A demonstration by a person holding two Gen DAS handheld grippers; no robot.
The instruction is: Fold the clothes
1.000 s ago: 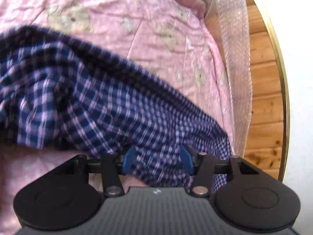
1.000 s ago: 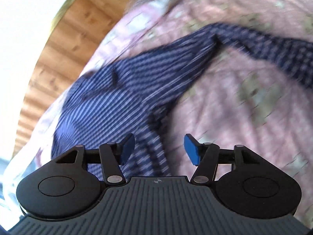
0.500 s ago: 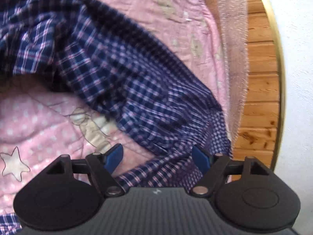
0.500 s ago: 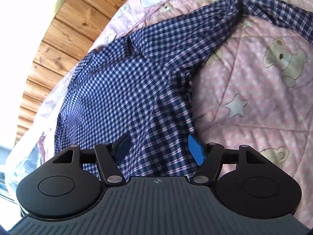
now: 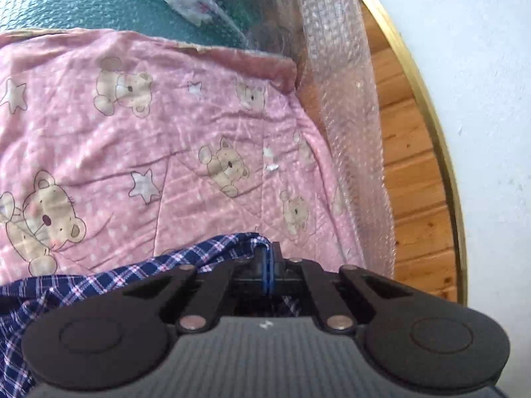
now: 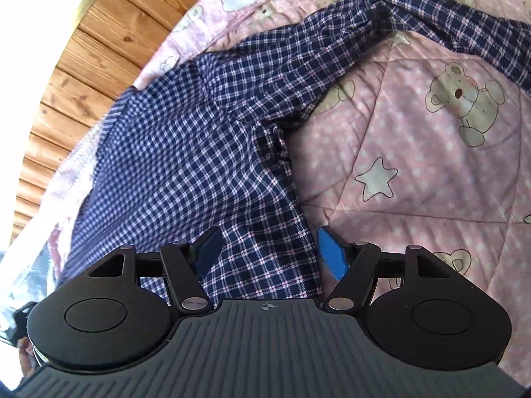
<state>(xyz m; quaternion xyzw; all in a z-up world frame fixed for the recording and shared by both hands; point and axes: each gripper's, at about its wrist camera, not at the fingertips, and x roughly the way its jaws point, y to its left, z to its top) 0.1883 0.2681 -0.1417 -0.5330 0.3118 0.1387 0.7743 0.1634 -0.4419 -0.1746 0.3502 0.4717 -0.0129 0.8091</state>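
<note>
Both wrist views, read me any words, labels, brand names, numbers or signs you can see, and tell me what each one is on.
No readable words, numbers or brand names in either view.
Small white mark on the left tool's body: a logo, too small to read.
Small crosshair sign on the right tool's body: a symbol, no letters.
Crumpled plastic wrap behind the blanket: faint coloured print, too blurred to read.
Checked shirt: no label visible.

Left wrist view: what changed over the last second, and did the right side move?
The left gripper jaws, wide open half a second ago, have clamped shut on the plaid shirt edge and lifted it off the pink quilt. The right gripper stays open over the shirt, barely shifted.
</note>
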